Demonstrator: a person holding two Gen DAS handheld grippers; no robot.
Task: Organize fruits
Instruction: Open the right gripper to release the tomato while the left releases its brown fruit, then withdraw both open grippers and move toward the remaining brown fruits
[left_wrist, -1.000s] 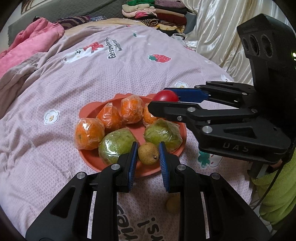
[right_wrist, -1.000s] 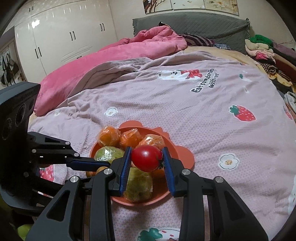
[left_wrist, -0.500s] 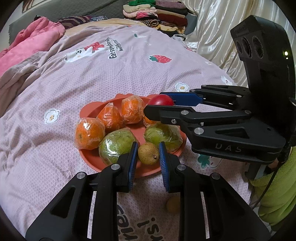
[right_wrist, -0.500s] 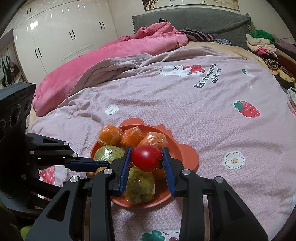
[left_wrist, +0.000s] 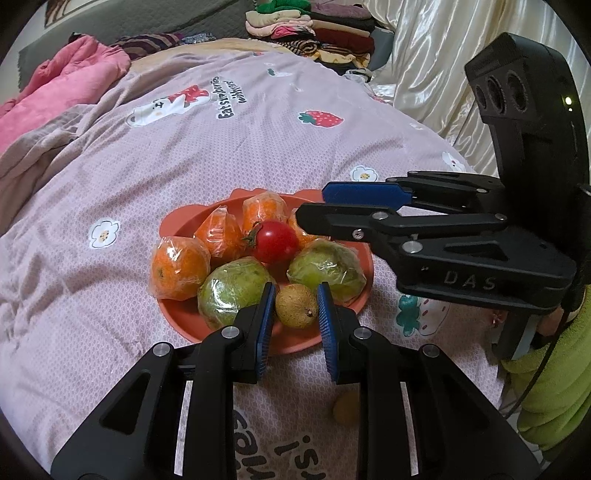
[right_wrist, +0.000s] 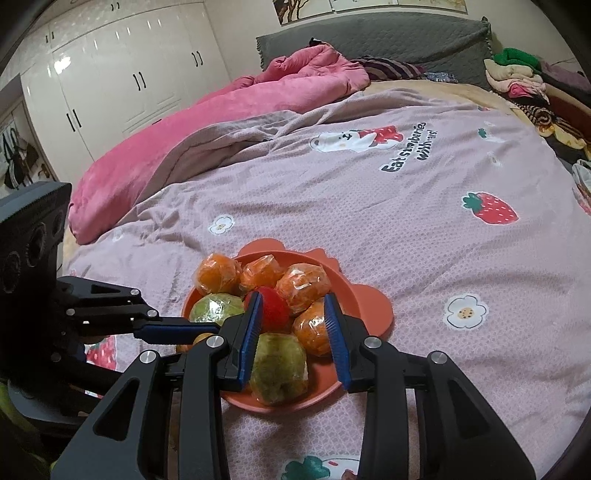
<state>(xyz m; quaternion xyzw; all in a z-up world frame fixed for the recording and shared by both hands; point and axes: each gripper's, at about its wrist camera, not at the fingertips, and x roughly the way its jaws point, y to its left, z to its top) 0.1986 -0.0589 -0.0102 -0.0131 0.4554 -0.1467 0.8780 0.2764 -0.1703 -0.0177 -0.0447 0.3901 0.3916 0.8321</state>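
Left wrist view, left to right. Pink quilt (left_wrist: 62, 88) bunched at far left. Bedspread (left_wrist: 110, 192), mauve, printed with bear graphic and text reading roughly "Eat strawberries with us!"; strawberry print (left_wrist: 320, 117) to the right of it. Orange plate (left_wrist: 184, 317) on bedspread, holding four wrapped oranges, nearest-left wrapped orange (left_wrist: 178, 268); two wrapped green fruits, left one (left_wrist: 236, 288); red tomato (left_wrist: 276, 240) lying loose among them, stem to the left. Left gripper (left_wrist: 296, 306) clamped on small brown fruit (left_wrist: 296, 305), both blue pads touching it, just over plate's near rim. Second small brown fruit (left_wrist: 345, 408) on bedspread beneath the right finger, partly hidden. Right gripper (left_wrist: 314, 206) reaching in from the right above plate's far side, spread apart, nothing between fingers; "DAS" embossed on its body, first letter uncertain. Folded clothes stack (left_wrist: 314, 29) at top.

Right wrist view, left to right. White wardrobe (right_wrist: 122, 85) behind. Left gripper's body at left edge. Plate (right_wrist: 373, 306) centred low. Right gripper (right_wrist: 293, 325) released, pads wide, tomato (right_wrist: 273, 308) resting behind left pad. More partial print at bottom edge, unreadable.
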